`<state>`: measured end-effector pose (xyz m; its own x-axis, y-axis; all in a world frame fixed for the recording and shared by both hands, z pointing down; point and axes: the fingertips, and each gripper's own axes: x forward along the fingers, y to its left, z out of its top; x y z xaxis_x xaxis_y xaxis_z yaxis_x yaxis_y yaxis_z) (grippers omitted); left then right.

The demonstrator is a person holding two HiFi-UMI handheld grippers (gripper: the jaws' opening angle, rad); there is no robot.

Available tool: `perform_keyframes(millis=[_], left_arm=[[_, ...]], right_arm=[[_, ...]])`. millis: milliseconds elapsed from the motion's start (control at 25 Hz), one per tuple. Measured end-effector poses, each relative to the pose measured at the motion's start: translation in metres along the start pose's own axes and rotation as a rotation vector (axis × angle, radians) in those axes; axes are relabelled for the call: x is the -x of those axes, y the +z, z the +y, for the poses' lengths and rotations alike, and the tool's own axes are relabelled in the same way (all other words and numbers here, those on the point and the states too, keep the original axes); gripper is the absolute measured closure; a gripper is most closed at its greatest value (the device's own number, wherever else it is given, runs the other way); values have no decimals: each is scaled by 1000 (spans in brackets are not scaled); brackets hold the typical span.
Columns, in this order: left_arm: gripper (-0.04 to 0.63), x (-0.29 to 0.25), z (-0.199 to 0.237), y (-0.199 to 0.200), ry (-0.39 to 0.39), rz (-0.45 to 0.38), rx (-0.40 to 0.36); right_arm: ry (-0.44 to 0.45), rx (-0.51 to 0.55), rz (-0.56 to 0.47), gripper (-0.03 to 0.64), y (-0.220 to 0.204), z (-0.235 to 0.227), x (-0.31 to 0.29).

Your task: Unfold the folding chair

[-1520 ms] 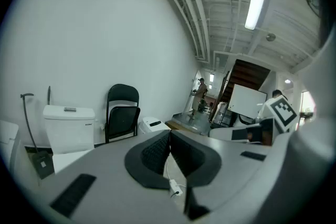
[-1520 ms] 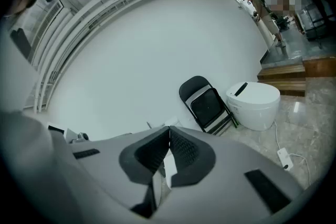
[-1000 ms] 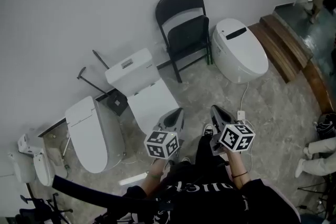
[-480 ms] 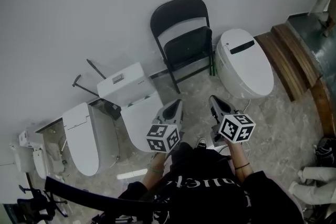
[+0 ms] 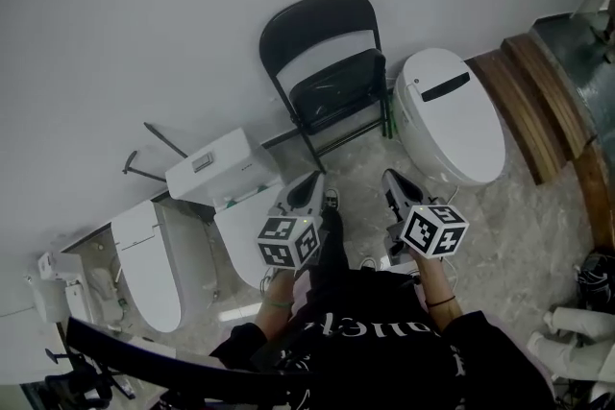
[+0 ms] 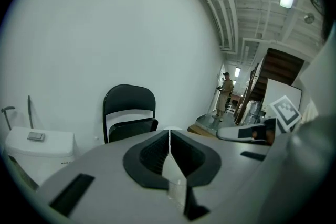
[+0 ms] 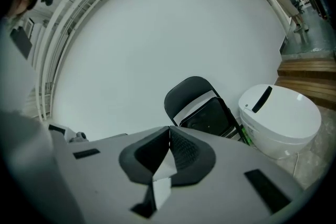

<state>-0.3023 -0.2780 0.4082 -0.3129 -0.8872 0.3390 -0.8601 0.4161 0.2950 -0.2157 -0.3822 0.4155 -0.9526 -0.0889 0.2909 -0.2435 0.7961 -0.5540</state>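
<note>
there is one black folding chair [image 5: 332,96], three white toilets [image 5: 452,115], a fourth white fixture [image 5: 53,278] at the far left too small to name, two grippers, the left gripper [image 5: 314,178] and the right gripper [image 5: 390,178], each with one marker cube [image 5: 288,242], and one person [image 6: 226,94] standing far off.

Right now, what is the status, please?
Left gripper, right gripper shut, empty. Chair folded at wall, untouched. Left toilet, right toilet flank it.
</note>
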Motion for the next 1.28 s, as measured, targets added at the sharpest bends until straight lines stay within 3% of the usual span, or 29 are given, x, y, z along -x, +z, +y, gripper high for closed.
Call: perform_keyframes(millis=[520,880,1040,1280], left_arm=[[591,-179,151,123,-117,69,-60],[587,-273,243,167,-142,141,-172],[476,-306,278,187,-132,159,-239],[401,-343,312,199,-102,267,-395]], right_arm=[[-149,-80,-67,603,110,-60,-202],[-219,-102,-8,603,116,-77,-291],[-237,-131,59,603,102,-90,-316],[-203,-154,102,601,107,-102,-350]])
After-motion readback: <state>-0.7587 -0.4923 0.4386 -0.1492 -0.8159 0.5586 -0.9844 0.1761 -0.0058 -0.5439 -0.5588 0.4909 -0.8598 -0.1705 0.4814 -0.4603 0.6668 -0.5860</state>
